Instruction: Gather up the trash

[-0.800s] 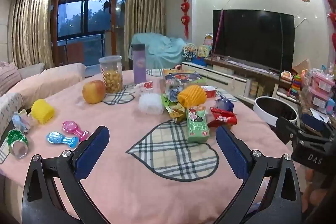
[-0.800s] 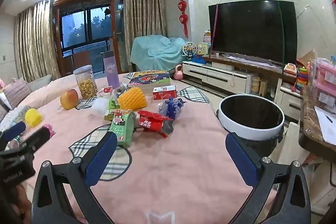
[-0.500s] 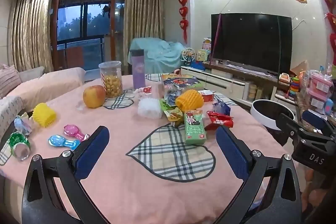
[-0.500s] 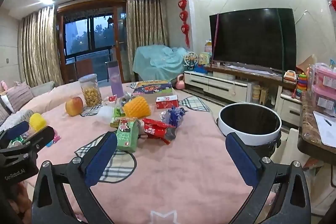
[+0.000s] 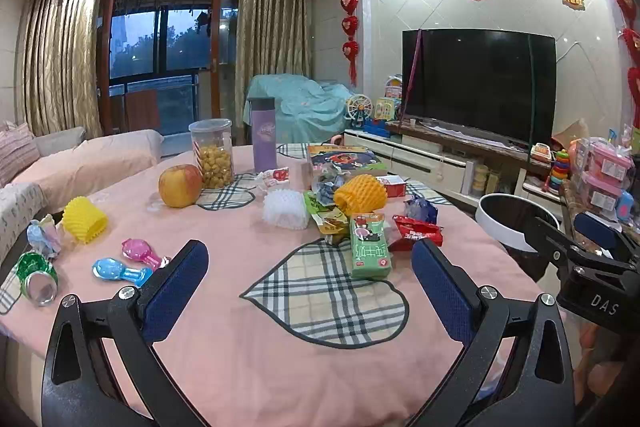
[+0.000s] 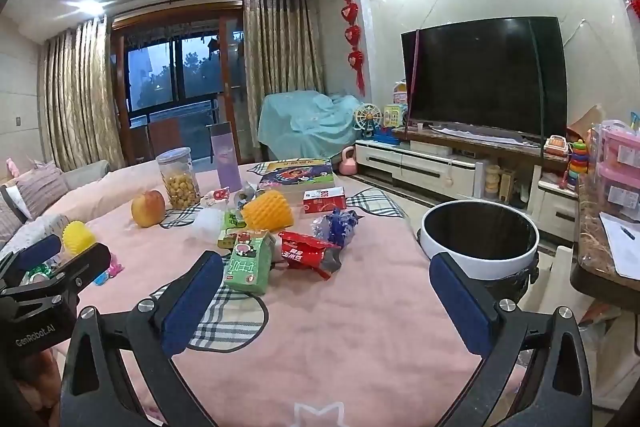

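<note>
A living room is shown, with a pink-clothed table [image 5: 248, 347] filling the lower half of both views and a dark television at the right. The trash is clustered at mid-frame: a green carton [image 5: 370, 247], a red wrapper [image 5: 416, 233], a blue wrapper [image 6: 338, 225] and an orange foam net [image 5: 360, 191]. A white-rimmed bin [image 6: 480, 259] stands just beside the table at the right. The left gripper [image 5: 310, 291] and right gripper [image 6: 326, 295] are held spread wide with nothing between the jaws. The pieces touch or overlap, so a neighbour could be dragged along, and the apple [image 5: 180, 185] could be mistaken for litter.
</note>
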